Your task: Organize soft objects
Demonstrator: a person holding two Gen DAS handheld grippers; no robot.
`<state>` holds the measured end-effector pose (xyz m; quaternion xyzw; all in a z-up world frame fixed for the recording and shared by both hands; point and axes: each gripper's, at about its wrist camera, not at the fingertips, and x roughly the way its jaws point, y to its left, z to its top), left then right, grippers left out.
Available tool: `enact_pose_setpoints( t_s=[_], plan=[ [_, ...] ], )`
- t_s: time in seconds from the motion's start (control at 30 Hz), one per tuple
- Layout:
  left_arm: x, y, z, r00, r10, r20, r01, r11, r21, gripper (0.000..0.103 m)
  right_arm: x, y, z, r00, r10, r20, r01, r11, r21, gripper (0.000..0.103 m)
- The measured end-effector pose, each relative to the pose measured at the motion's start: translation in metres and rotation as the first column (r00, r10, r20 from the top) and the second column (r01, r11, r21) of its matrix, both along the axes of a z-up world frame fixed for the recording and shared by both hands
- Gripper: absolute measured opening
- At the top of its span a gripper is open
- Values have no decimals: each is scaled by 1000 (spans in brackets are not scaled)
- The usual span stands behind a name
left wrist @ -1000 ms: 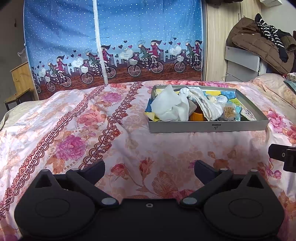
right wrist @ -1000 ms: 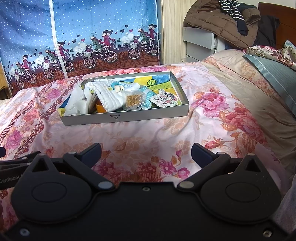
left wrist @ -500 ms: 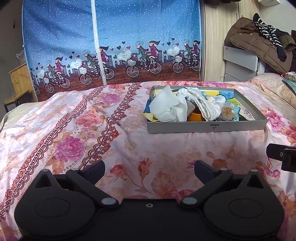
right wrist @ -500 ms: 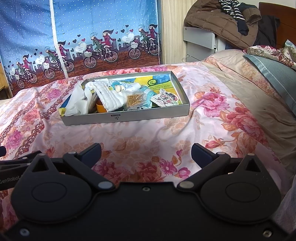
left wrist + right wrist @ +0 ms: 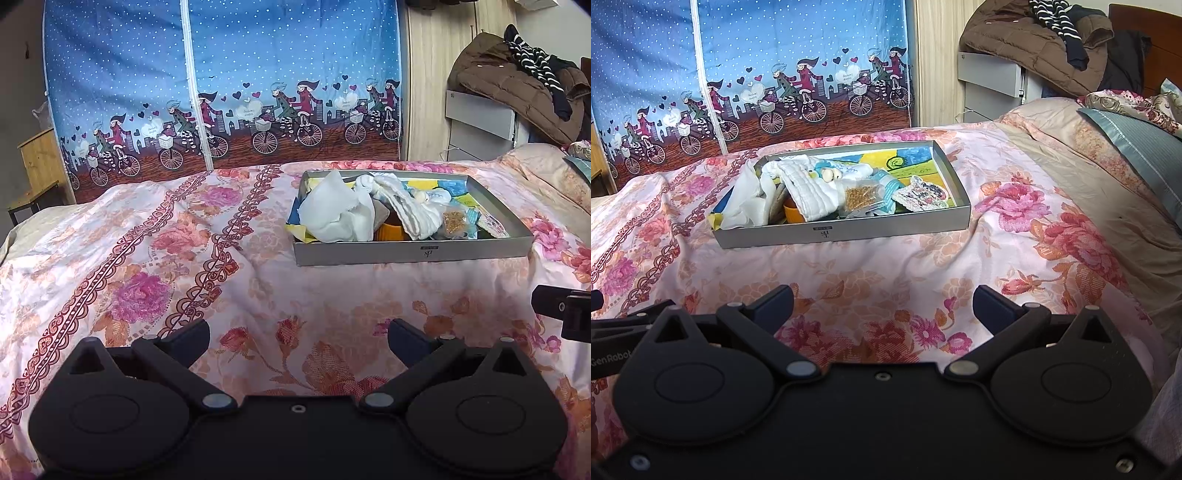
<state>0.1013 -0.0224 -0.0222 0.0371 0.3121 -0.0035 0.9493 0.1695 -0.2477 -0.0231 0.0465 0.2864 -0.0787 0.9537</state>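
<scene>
A grey cardboard tray (image 5: 410,254) (image 5: 846,233) sits on the floral bedspread ahead of both grippers. It holds a crumpled white cloth (image 5: 338,212) (image 5: 748,201), a folded white quilted cloth (image 5: 413,210) (image 5: 812,192), an orange item (image 5: 393,232) (image 5: 795,213), a small bag of brown grains (image 5: 860,195) and a patterned fabric patch (image 5: 921,194). My left gripper (image 5: 298,334) is open and empty, well short of the tray. My right gripper (image 5: 882,301) is open and empty too.
The floral bedspread (image 5: 147,258) covers the bed. A blue bicycle-print curtain (image 5: 221,92) hangs behind. A grey cabinet with a brown jacket (image 5: 1019,33) stands at the back right. A blue pillow (image 5: 1137,140) lies at the right. A wooden stand (image 5: 37,162) is at the far left.
Both views have shifted very slightly; the tray sits a touch lower in the left wrist view. Both grippers stay open and empty.
</scene>
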Motion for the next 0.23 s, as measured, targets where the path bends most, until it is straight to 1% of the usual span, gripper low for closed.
enact_pose_setpoints(
  t_s=[0.23],
  plan=[
    [0, 0, 0, 1000, -1, 2, 1, 1000, -2, 102, 0, -2, -1, 1000, 0, -9, 0, 1000, 18, 103]
  ],
)
